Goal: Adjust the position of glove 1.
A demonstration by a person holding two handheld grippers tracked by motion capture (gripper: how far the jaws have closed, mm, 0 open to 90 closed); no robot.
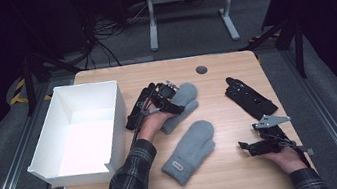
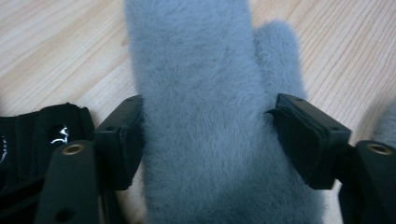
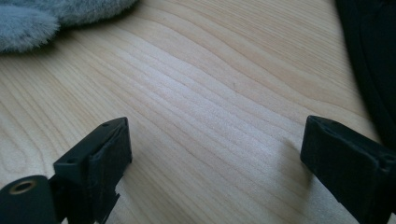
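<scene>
Two grey fleece mittens lie mid-table. The far mitten (image 1: 186, 96) runs between the jaws of my left gripper (image 1: 171, 101), and in the left gripper view both pads press the sides of this mittten (image 2: 201, 70) where my left gripper (image 2: 208, 135) straddles it. The near mitten (image 1: 190, 152) lies flat, thumb to the right. My right gripper (image 1: 258, 147) rests low at the table's right front, open, and in the right gripper view bare wood lies between the jaws of this right gripper (image 3: 215, 154), with a mitten's edge (image 3: 46, 14) at top left.
An open white box (image 1: 87, 85) stands at the table's left. One black glove (image 1: 137, 110) lies between the box and my left hand, seen again (image 2: 42, 126). A second black glove (image 1: 249, 96) lies at the right, its edge (image 3: 373, 56) beside the right gripper.
</scene>
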